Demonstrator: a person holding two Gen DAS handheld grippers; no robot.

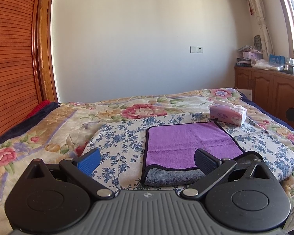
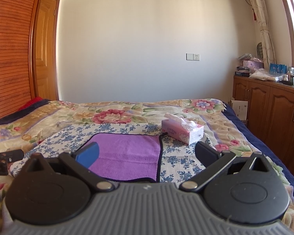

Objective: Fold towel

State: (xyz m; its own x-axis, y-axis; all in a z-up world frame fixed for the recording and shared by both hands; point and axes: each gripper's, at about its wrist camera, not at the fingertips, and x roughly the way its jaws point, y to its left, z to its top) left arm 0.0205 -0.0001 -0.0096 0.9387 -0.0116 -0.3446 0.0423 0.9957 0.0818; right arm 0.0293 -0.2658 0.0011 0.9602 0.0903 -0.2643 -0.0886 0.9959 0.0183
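left gripper [image 1: 147, 161] hovers low over the bed, fingers spread wide w/ nothing between them; right gripper [image 2: 146, 155] is posed the same, jaws apart. purple towel [image 1: 186, 143] lies folded (grey underside showing at its near edge) center-right of the left view, on a blue-flowered cloth [image 1: 125, 137]. tissue box [image 2: 182, 131] sits just beyond the towel's far right corner. wood cabinets [image 2: 268, 105] at right.

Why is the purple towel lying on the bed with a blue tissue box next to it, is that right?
Almost. The tissue box is pink, not blue; the right wrist view shows it clearly, with a white tissue sticking out. The rest holds: the purple towel lies on the bed with the box just beside its far corner.
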